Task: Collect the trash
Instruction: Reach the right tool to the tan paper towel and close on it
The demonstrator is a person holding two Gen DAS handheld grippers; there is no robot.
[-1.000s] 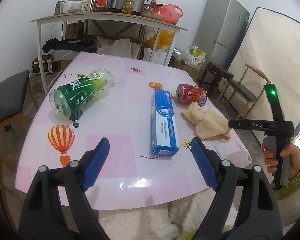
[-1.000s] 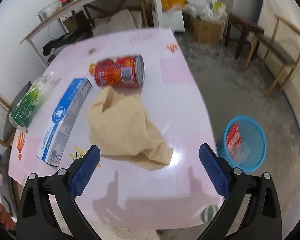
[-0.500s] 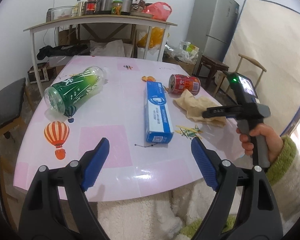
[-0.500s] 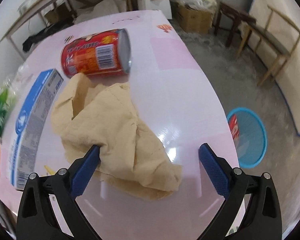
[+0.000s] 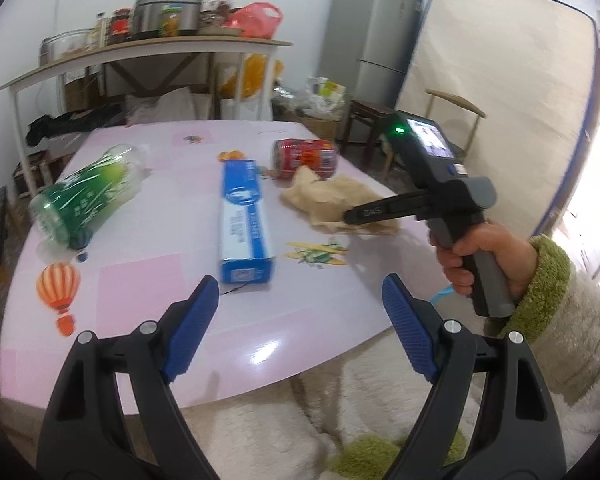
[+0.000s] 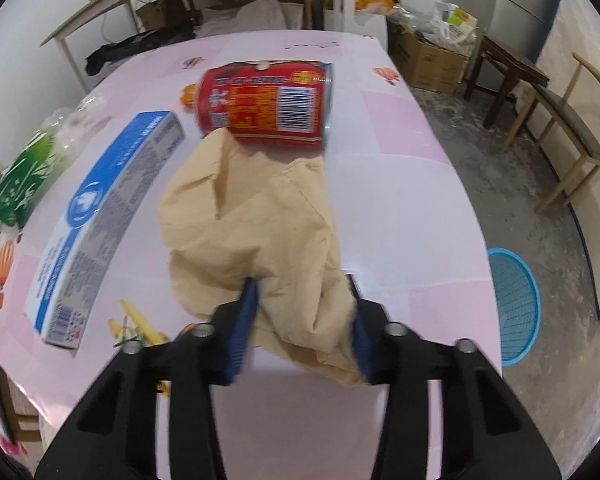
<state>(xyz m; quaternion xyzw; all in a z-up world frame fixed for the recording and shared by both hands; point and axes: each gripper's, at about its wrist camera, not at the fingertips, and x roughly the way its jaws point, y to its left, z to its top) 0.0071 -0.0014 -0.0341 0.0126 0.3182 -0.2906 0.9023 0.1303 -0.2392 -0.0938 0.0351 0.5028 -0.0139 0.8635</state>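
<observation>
A: We start at the right gripper (image 6: 302,320). Its jaws have just been closing, and the blue pads (image 6: 242,332) now press on the near end of the crumpled tan paper (image 6: 256,224), one pad on each side of the bunched fold. We read it as clenched on the paper.

B: Confirmed. The far part of the paper lies on the pink table (image 6: 412,184); its far edge touches the red can (image 6: 268,104), which lies on its side.

A: We move to the left gripper (image 5: 300,324). Its jaws stand wide apart with nothing between them; it hangs over the near table edge, released.

B: Beyond it we see the blue carton (image 5: 242,220) lying lengthwise, its near end just ahead of the left pad. To the left lies the green bottle (image 5: 88,196) on its side, well apart from the carton.

A: To the right, a hand (image 5: 484,256) in a green cuff grips the handle of the right tool, whose fingers reach onto the paper.

B: On the floor, right of the table, we see the blue basket (image 6: 516,304); the table edge hides part of it.
</observation>
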